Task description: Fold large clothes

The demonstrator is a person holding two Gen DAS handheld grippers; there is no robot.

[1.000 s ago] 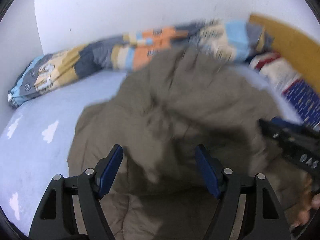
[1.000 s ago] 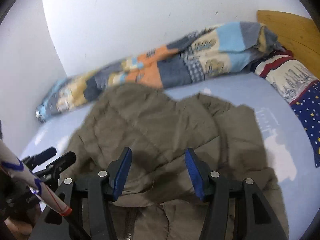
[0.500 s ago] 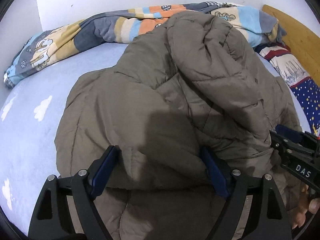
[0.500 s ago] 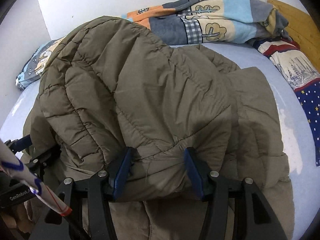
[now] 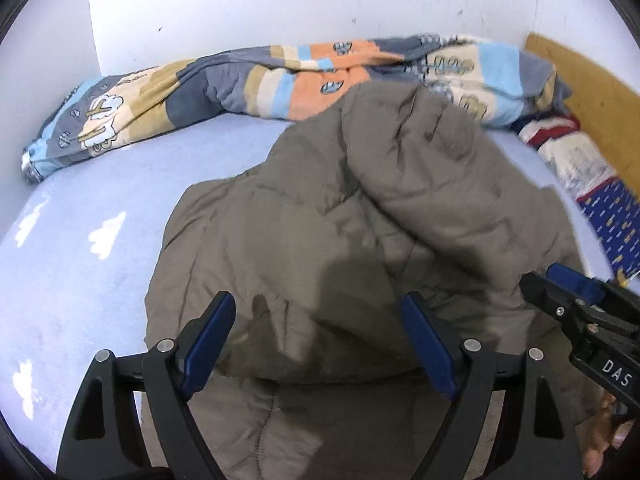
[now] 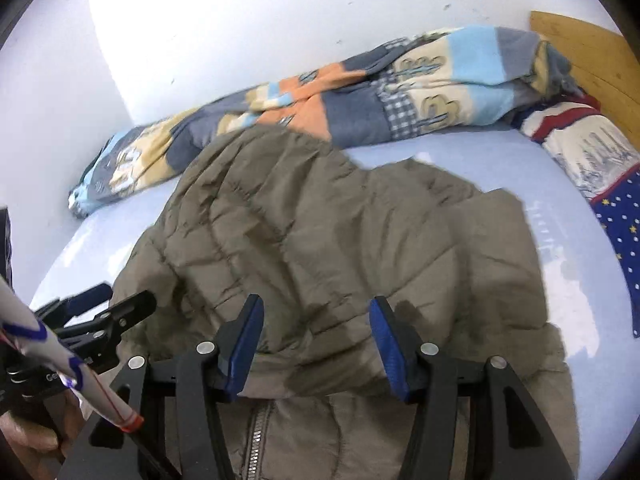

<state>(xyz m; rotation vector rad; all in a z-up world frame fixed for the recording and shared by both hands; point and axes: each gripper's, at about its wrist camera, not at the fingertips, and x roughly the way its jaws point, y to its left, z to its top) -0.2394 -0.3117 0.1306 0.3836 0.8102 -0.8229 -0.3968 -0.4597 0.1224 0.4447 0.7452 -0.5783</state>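
Note:
An olive quilted jacket [image 5: 360, 220] lies on the bed, its upper half doubled over toward me. In the left wrist view my left gripper [image 5: 322, 320] stands open, wide, with the folded edge lying loosely between its blue pads. My right gripper [image 6: 316, 328] is shut on the same thick folded edge of the jacket [image 6: 320, 240], just above the zipper [image 6: 256, 432]. Each gripper shows in the other's view: the right gripper [image 5: 546, 280] at the jacket's right side, the left gripper [image 6: 124, 298] at its left side.
The light blue sheet [image 5: 80, 260] with white clouds surrounds the jacket. A patchwork quilt [image 5: 280, 80] is bunched along the white wall. A patterned pillow [image 6: 592, 160] and a wooden headboard [image 5: 592, 80] are at the right. A hand [image 6: 24, 436] holds the left gripper.
The jacket's upper layer, heaped high half a second ago, has sunk lower and flatter. My left jaws stand wider than a second ago. The right jaws look unchanged.

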